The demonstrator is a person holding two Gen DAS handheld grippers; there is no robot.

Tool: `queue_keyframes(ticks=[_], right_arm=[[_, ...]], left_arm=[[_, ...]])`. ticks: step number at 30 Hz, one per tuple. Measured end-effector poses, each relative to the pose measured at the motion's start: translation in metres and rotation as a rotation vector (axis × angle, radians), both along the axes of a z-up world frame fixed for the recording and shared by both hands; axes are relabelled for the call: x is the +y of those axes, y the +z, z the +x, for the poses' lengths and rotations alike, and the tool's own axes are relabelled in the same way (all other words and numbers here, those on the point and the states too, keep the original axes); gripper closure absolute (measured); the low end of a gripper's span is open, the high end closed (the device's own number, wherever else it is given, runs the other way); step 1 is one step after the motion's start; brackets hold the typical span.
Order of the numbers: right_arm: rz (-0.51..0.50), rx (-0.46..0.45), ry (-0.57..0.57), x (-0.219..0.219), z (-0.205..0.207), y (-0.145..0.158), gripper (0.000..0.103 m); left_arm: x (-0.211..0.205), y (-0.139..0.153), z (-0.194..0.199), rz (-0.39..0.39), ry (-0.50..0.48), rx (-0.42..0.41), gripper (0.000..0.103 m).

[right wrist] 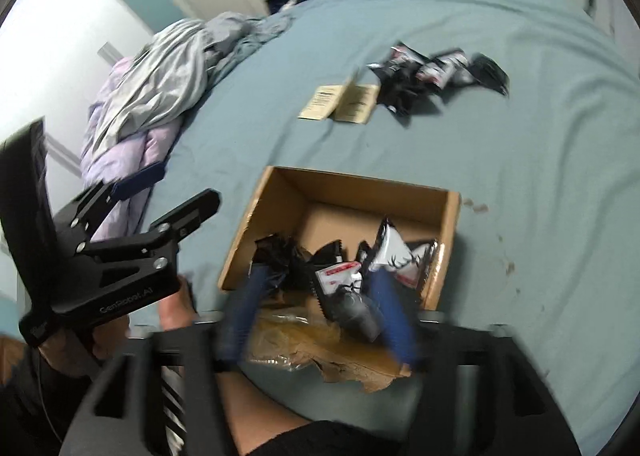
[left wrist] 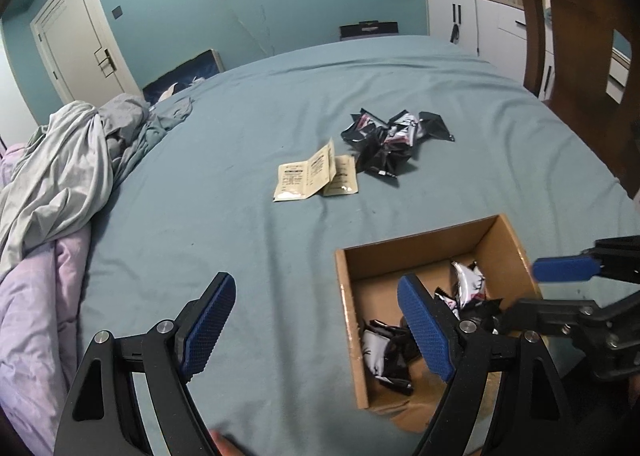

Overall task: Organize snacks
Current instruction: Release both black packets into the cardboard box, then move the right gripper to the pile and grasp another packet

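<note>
Between the right hand-held gripper [right wrist: 320,316] pads, a snack packet [right wrist: 340,288] over the box [right wrist: 448,236]

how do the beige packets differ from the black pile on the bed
The beige packets are pale, flat rectangles with printed text; the black pile is dark, shiny and crumpled. The beige packets are few, one overlapping another; the black pile is a jumbled heap of more wrappers. Both lie on the bed, side by side, beyond the box, not yet inside it.
</note>
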State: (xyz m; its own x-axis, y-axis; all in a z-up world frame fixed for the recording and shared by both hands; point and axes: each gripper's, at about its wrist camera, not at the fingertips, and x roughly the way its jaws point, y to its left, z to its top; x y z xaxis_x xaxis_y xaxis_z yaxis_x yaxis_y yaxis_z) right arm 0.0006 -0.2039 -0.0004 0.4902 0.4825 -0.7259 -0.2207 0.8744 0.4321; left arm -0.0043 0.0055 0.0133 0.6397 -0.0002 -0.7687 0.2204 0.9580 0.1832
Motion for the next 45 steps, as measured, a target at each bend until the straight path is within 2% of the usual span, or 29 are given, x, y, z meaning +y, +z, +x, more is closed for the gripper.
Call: queue_keyframes(ticks=[5, 8, 16, 24, 30, 42, 45], right_arm=[[-0.010, -0.051, -0.111, -0.015, 0.000, 0.007, 0.026], [-0.042, -0.056, -0.157, -0.020, 0.001, 0.008, 0.025], [-0.110, -0.095, -0.153, -0.004, -0.009, 0.015, 0.025], [-0.145, -0.096, -0.213, -0.008, -0.015, 0.015, 0.025], [-0.127, -0.093, -0.215, -0.012, -0.011, 0.017, 0.025], [-0.044, -0.015, -0.284, -0.046, 0.044, 0.011, 0.025], [-0.058, -0.016, -0.298, -0.053, 0.060, 0.012, 0.025]], left_arm=[[0.003, -0.002, 0.000, 0.006, 0.014, 0.006, 0.019], [0.002, -0.002, 0.000, 0.013, 0.017, 0.004, 0.019], [-0.001, -0.002, 0.000, 0.020, 0.015, -0.001, 0.019], [-0.003, -0.003, -0.002, 0.031, 0.008, 0.009, 0.018], [-0.011, -0.003, -0.003, 0.048, -0.012, 0.014, 0.017], [-0.026, -0.009, -0.002, 0.024, -0.058, 0.070, 0.017], [-0.029, -0.008, -0.003, 0.031, -0.066, 0.061, 0.017]])
